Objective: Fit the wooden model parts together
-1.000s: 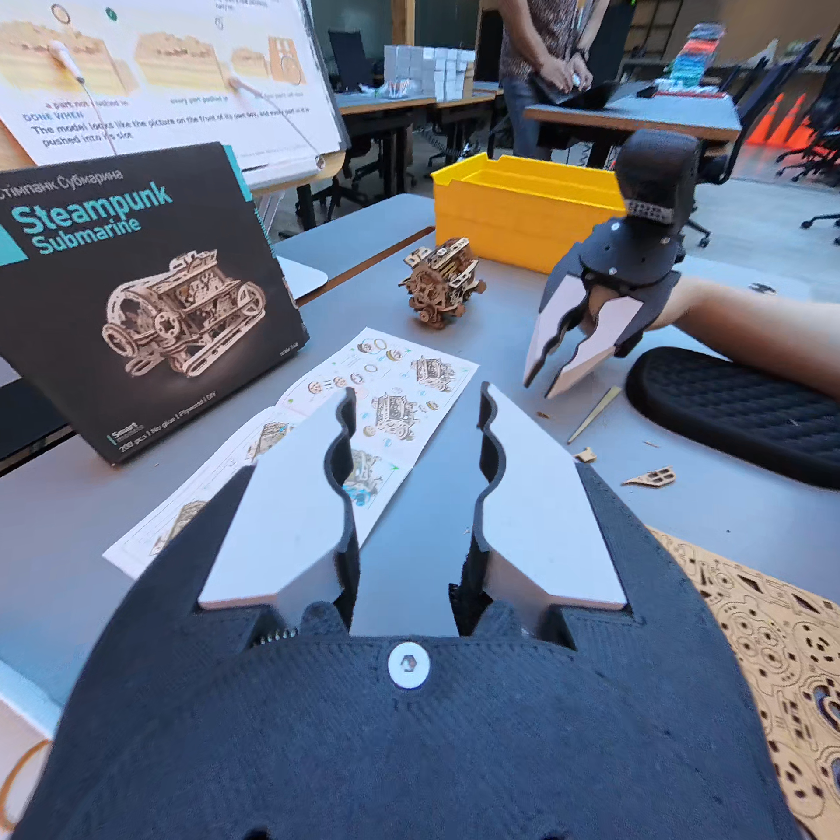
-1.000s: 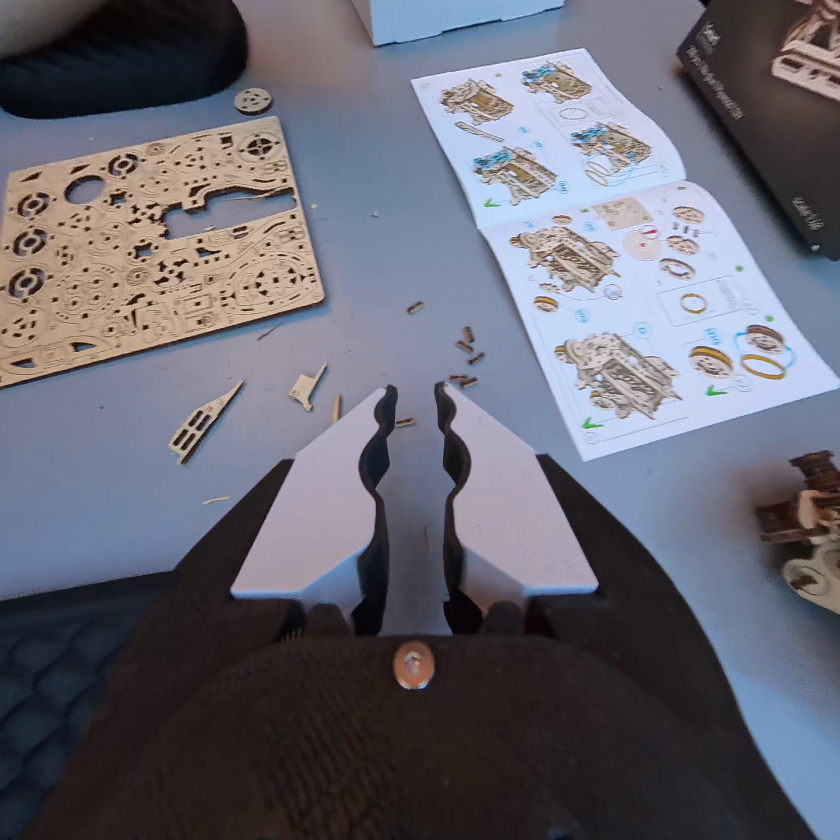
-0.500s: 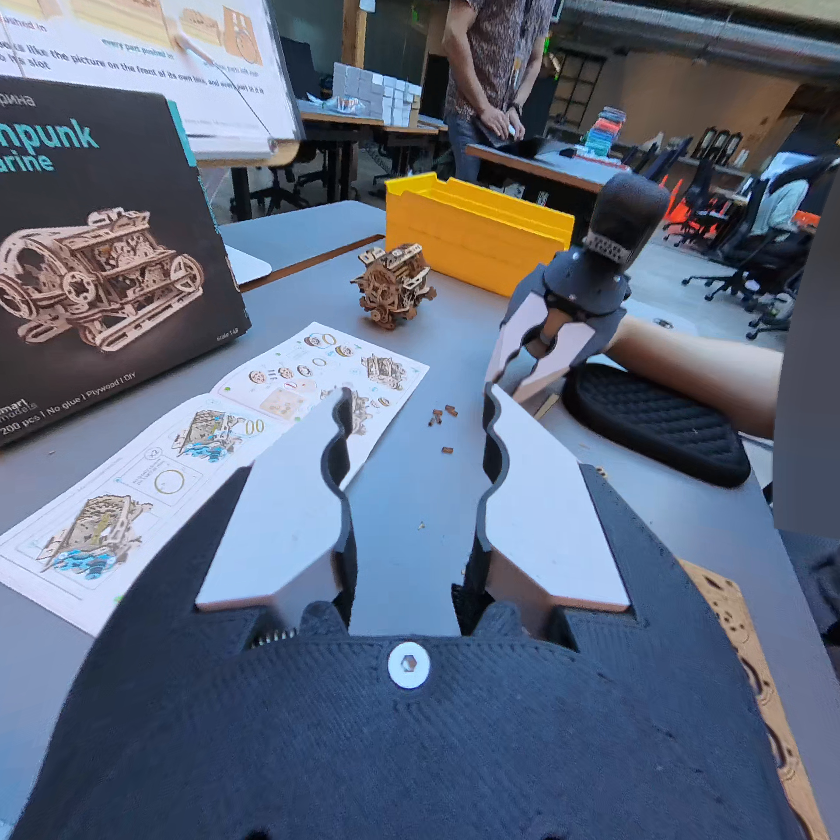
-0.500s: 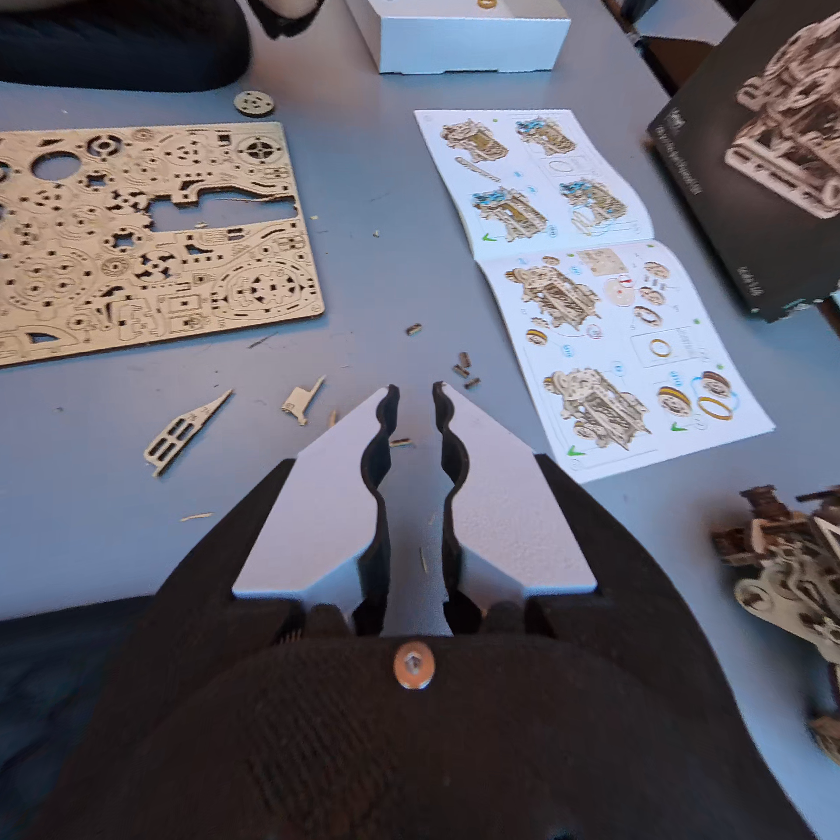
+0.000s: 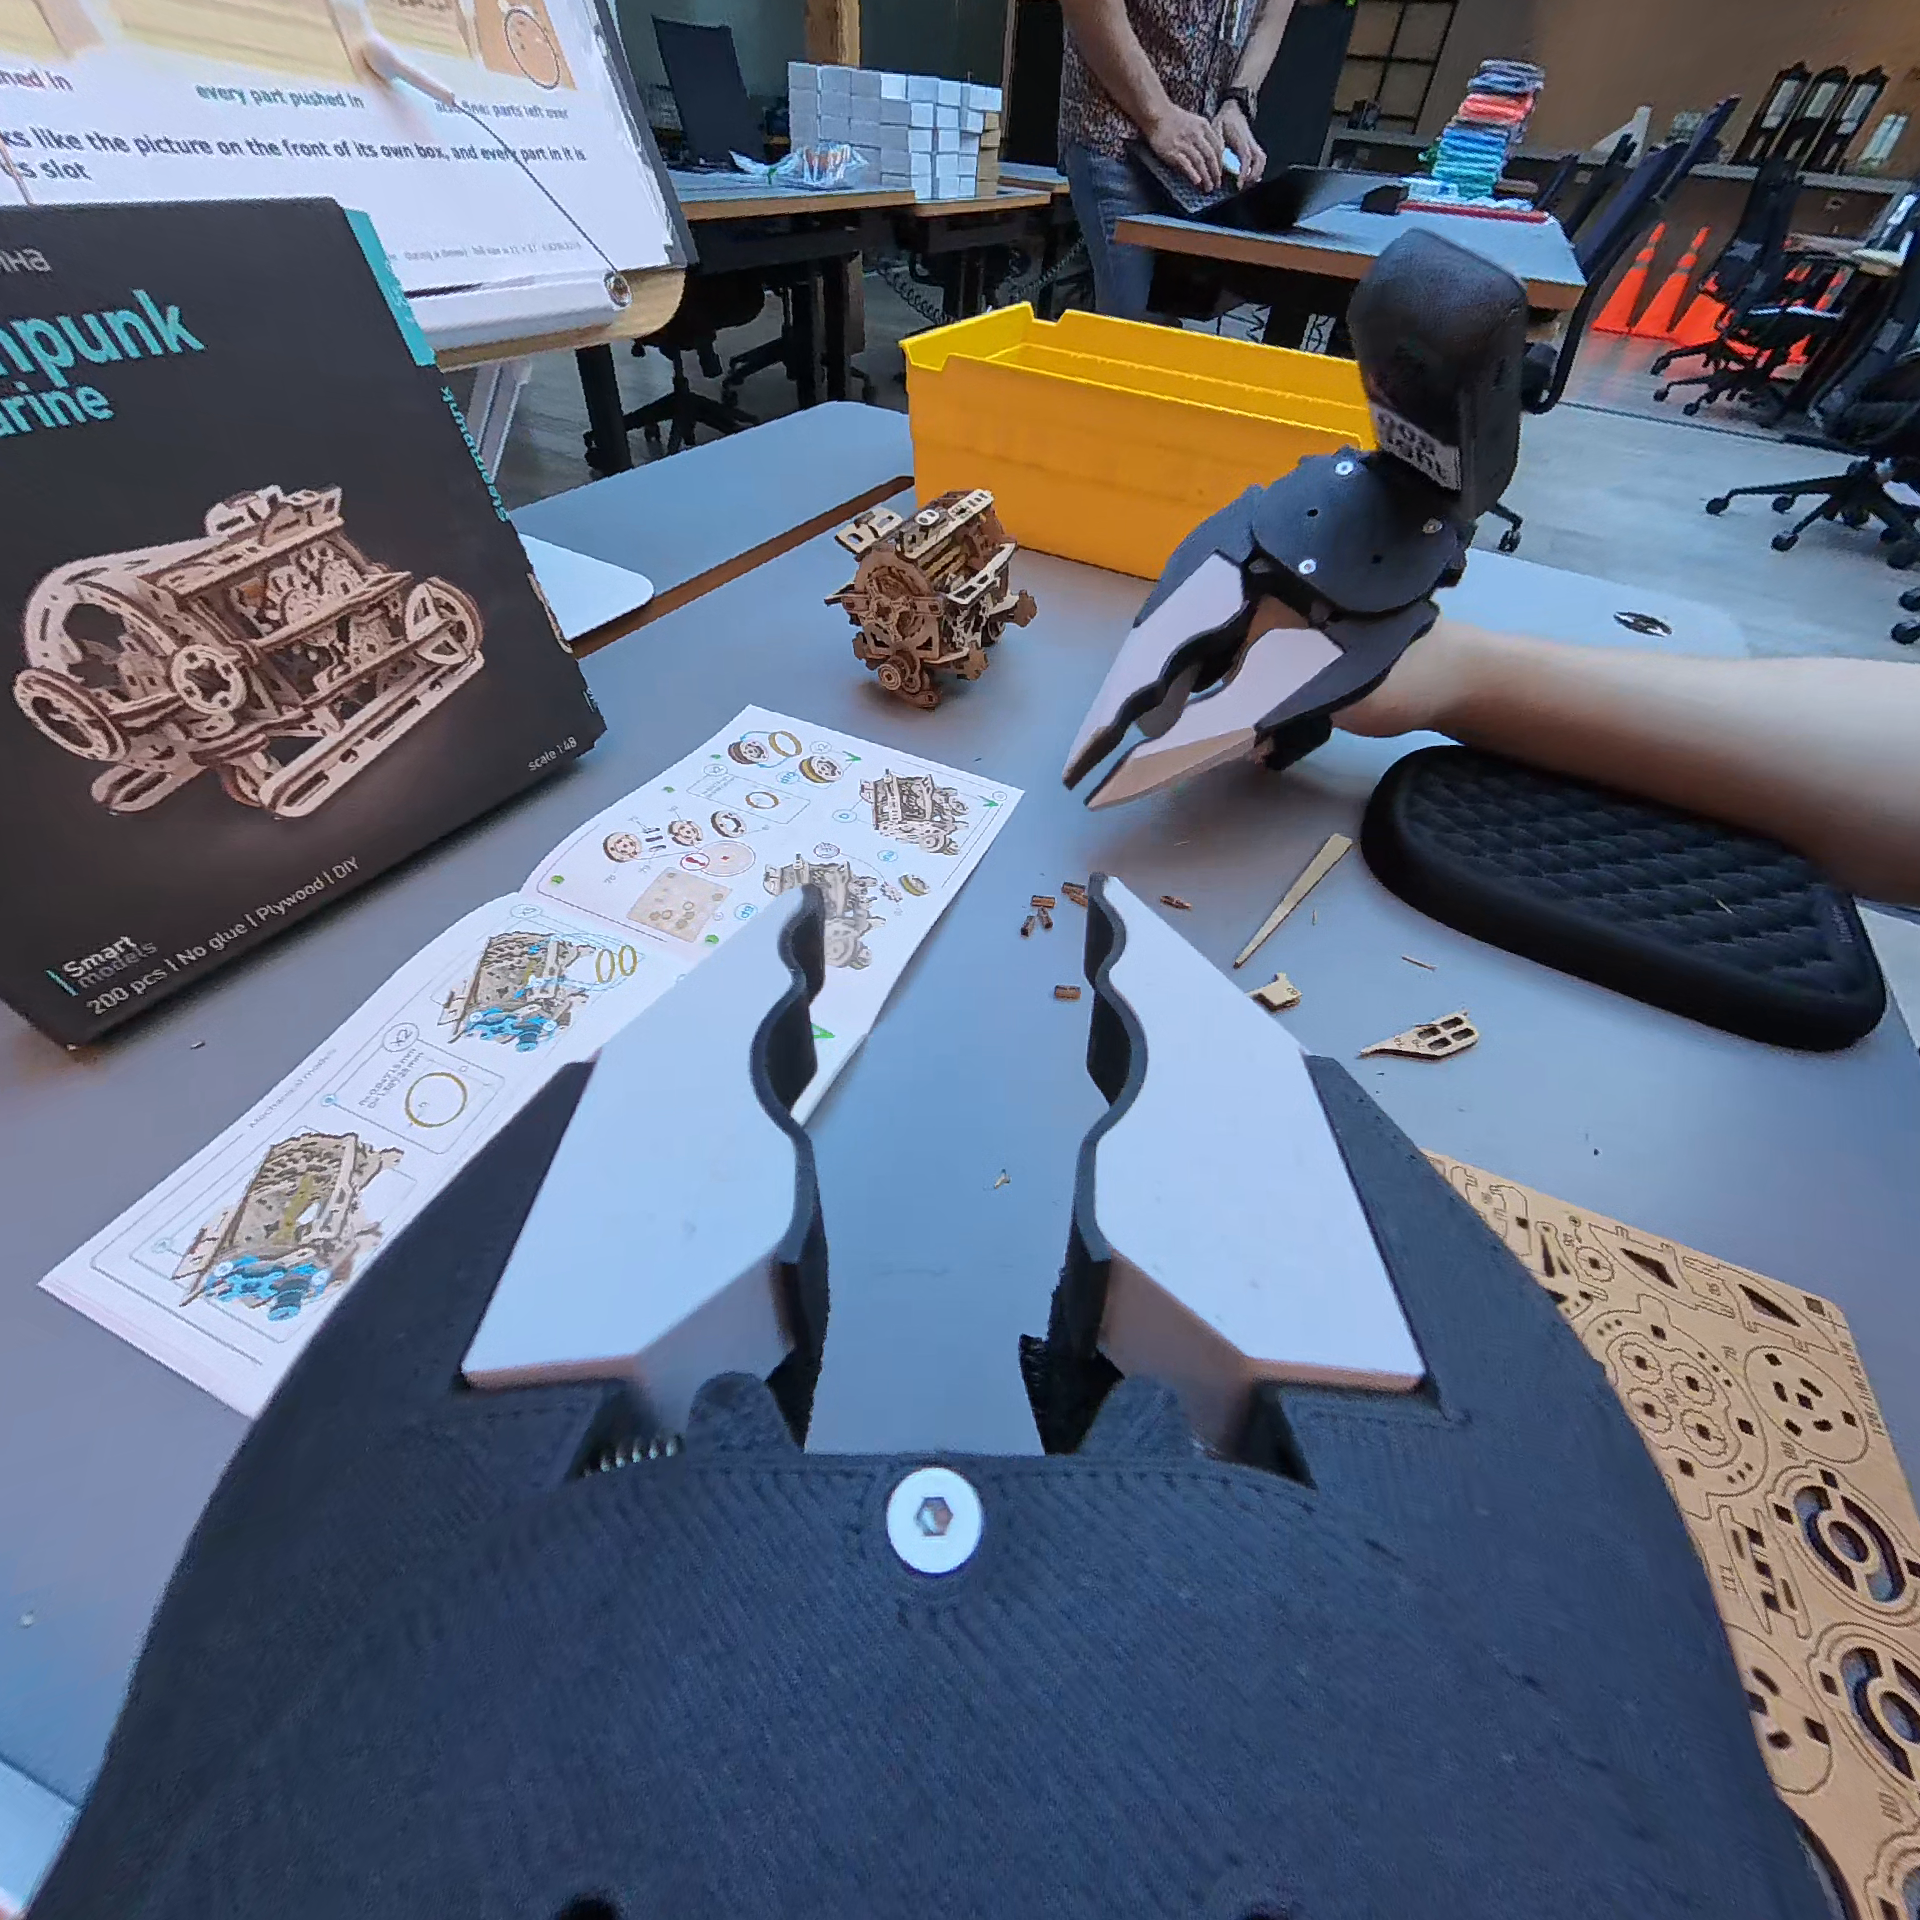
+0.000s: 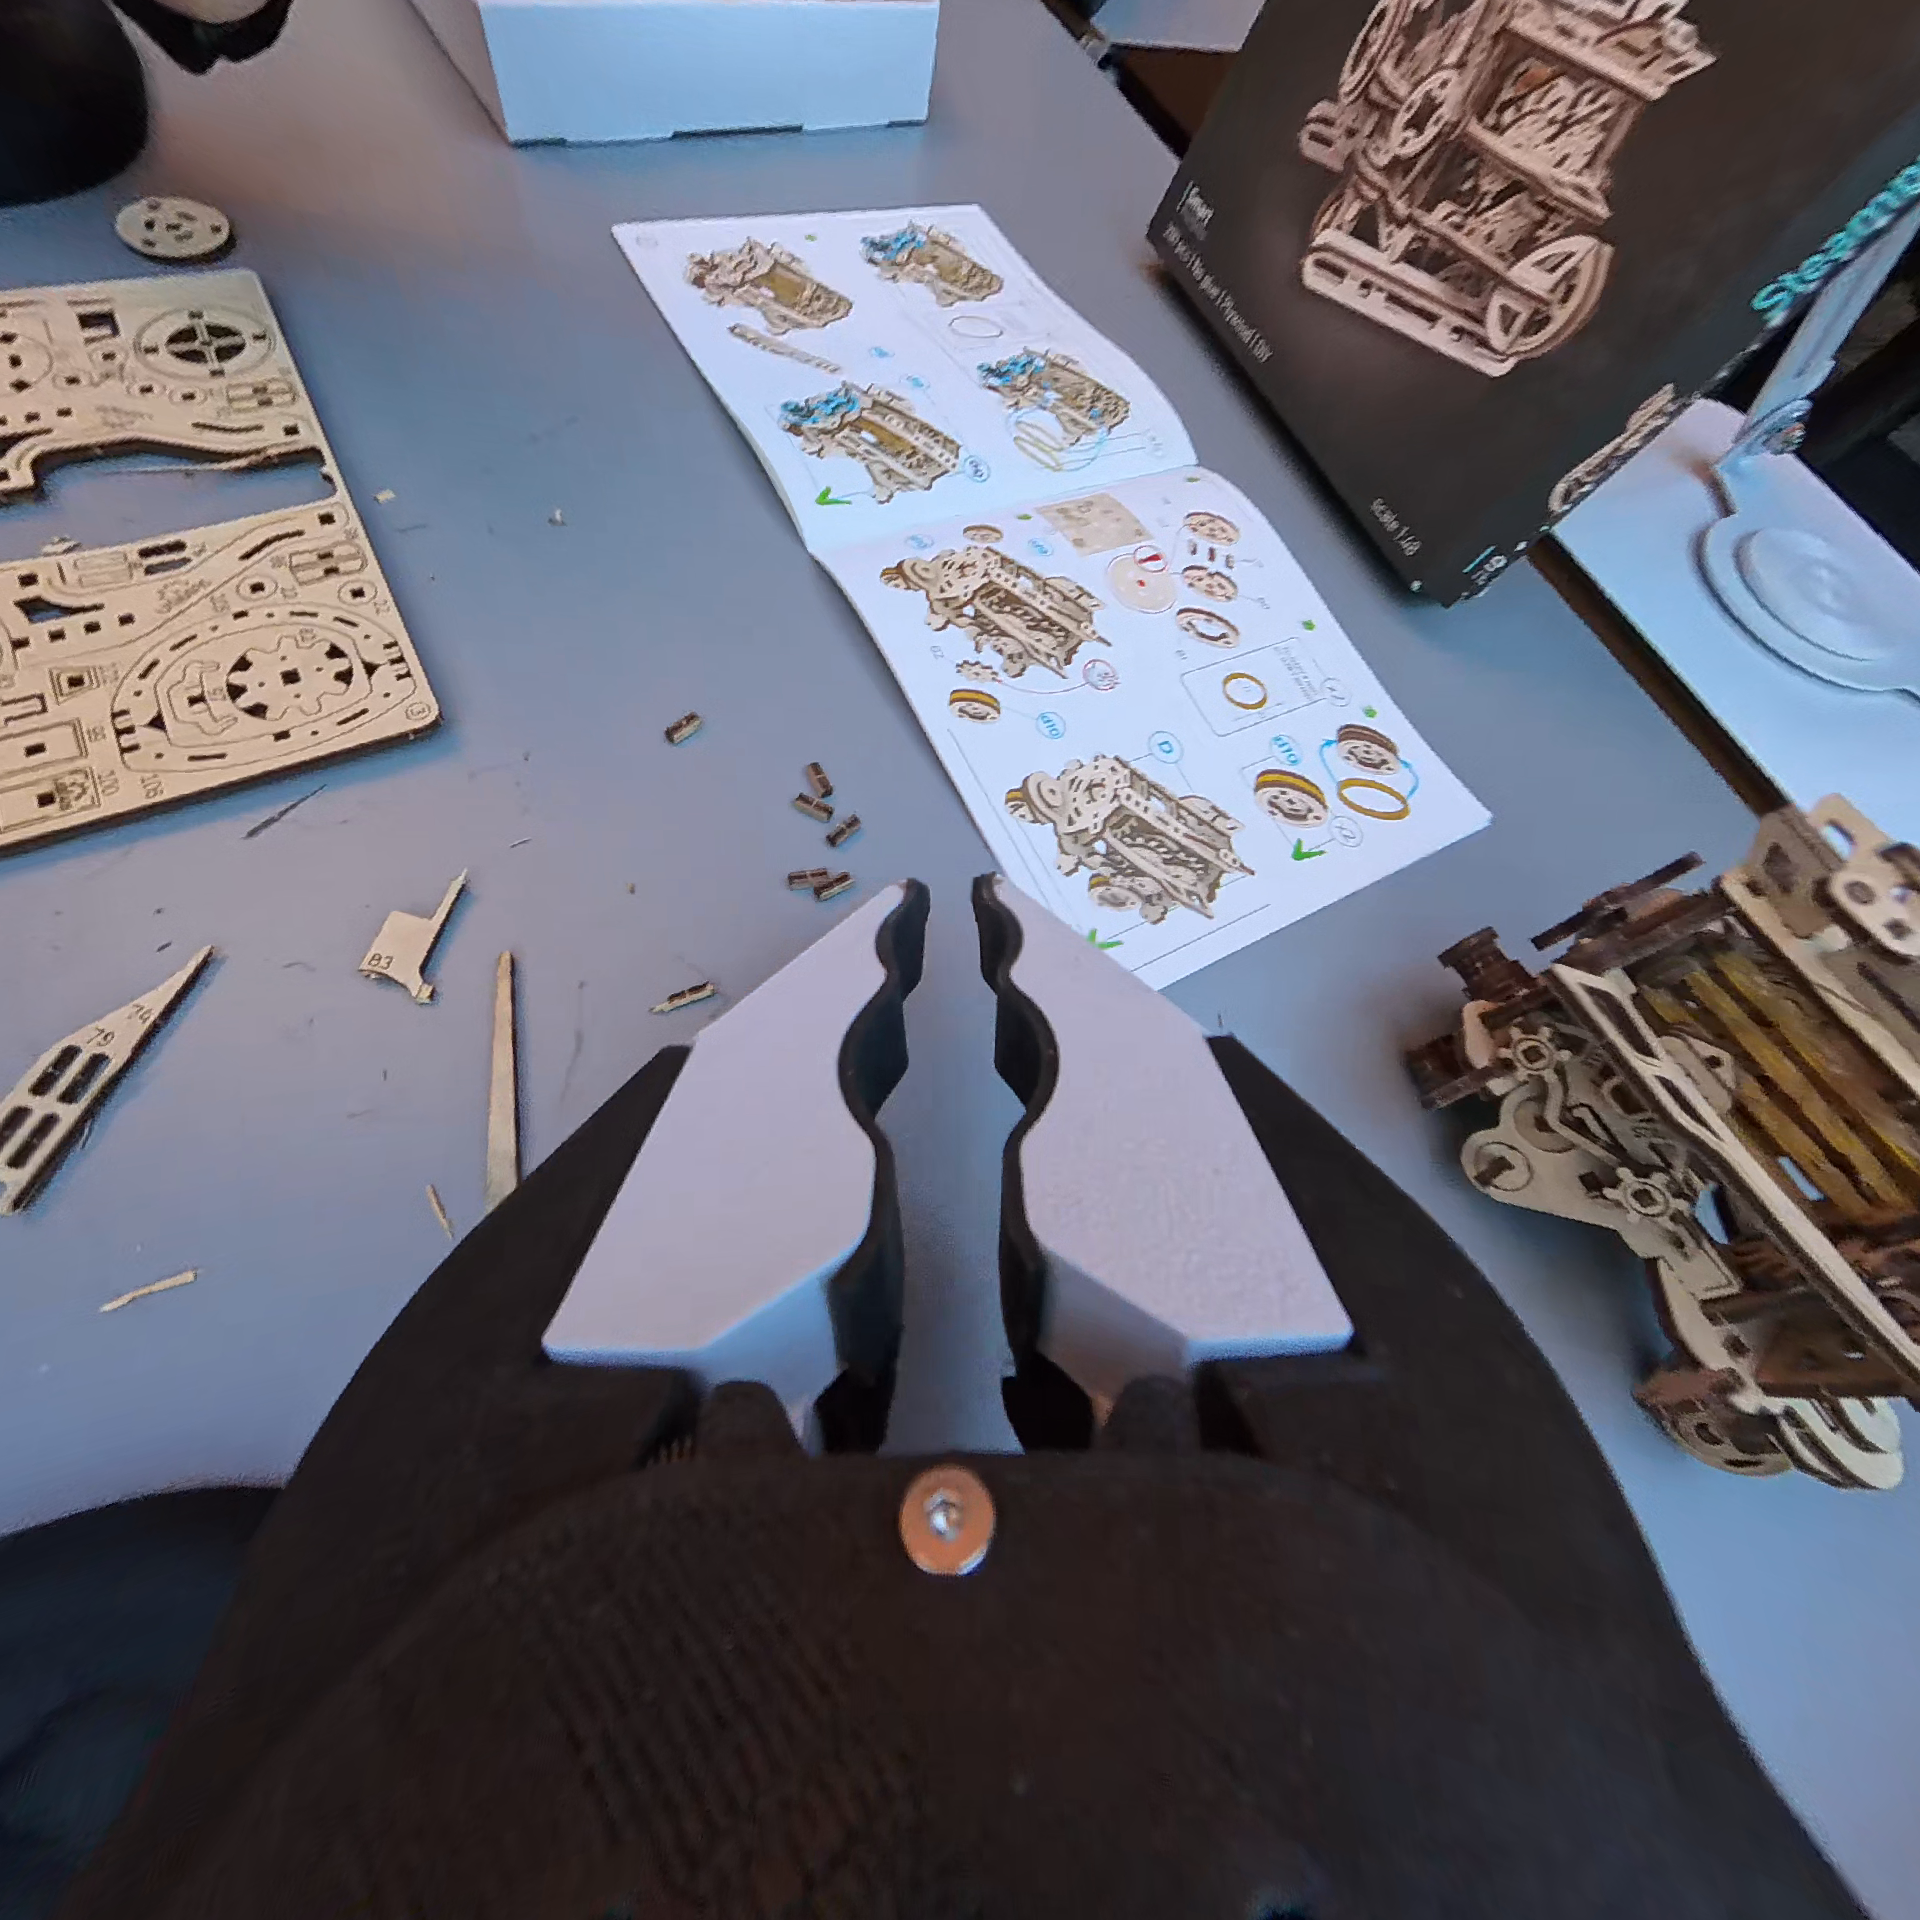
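A partly built wooden model point(image 5: 930, 597) stands on the grey table, at the right edge of the right wrist view point(image 6: 1714, 1164). A cut plywood parts sheet point(image 6: 187, 582) lies flat, also at the lower right of the left wrist view point(image 5: 1714, 1455). Small dark pegs point(image 6: 821, 821), a thin sliver point(image 6: 502, 1070) and a slatted offcut point(image 6: 73, 1070) are scattered between them. My left gripper point(image 5: 951, 904) is open and empty above the table. My right gripper point(image 6: 948, 888) is empty, its jaws a narrow gap apart, just left of the model; it also shows in the left wrist view point(image 5: 1086, 784).
An open instruction booklet point(image 5: 582, 997) lies at mid-table. The black model box point(image 5: 239, 623) stands behind it. A yellow bin point(image 5: 1122, 436) sits at the back, a black wrist pad point(image 5: 1621, 894) at the right, and a white box point(image 6: 707, 62) at the far edge. A person stands at a far desk. The grippers' ends are close to 15 cm from one another. The thin sliver point(image 6: 502, 1070) is about 8 cm from my right fingertips and 20 cm from my left. Look for it in the left wrist view point(image 5: 1264, 929) too. About 15 cm separates my right fingertips from the slatted offcut point(image 6: 73, 1070). My left wrist view point(image 5: 1431, 1037) looks at it from another angle.
My right gripper has moved toward the built model, which now fills more of its view's right edge, and its jaws have narrowed. My left gripper stays open; its view has shifted.
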Demonstrator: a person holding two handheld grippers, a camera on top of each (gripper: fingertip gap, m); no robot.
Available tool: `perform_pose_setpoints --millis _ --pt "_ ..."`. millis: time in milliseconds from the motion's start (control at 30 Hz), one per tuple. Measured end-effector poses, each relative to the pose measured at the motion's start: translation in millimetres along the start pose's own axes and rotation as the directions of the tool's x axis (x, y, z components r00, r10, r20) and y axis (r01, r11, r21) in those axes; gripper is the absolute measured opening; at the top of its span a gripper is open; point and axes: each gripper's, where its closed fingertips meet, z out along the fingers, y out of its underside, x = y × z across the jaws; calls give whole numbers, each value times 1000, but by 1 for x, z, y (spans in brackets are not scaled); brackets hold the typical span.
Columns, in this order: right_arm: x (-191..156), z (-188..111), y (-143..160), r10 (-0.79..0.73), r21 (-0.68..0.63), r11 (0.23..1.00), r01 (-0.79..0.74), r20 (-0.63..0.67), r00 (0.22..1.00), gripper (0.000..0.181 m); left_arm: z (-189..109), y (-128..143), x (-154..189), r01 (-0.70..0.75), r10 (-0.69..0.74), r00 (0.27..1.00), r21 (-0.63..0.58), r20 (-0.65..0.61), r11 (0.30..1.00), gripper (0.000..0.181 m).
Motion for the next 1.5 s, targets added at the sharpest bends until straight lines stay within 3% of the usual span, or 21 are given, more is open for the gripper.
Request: perform_pose_setpoints --millis 267,500,700,800,867,1000,1267,1367,1500 --pt "2 -1 -1 -19 19 1000 20 -22 1000 7 -24 -19 -22 -18 10 997 96 79 995 43" --pt "-2 -1 -3 -85 22 996 85 -31 996 7 -28 -16 -29 -35 27 995 89 92 995 35" --pt "-32 16 -32 35 62 997 -44 142 989 11 -19 -17 -15 -11 7 999 85 38 996 35" --pt "-19 20 -32 -25 35 999 24 13 1000 8 -14 -11 -12 -57 55 997 44 52 997 35" --pt "-19 15 -24 -22 8 1000 22 22 1000 4 -12 -7 -12 -61 59 997 29 55 998 36" --pt "-49 9 -14 -2 -57 998 13 195 981 0 -16 -10 -19 -20 16 998 52 66 998 38" --pt "-108 17 -27 -197 -102 968 230 264 944 0 -36 -26 -37 27 -42 992 132 117 991 43" --pt "-73 19 -21 -198 -135 968 212 112 974 0 -37 -26 -39 21 -38 991 131 131 991 43" --pt "-26 14 -27 -85 -65 995 80 -68 994 0 -33 -22 -39 24 -40 990 118 136 993 41"
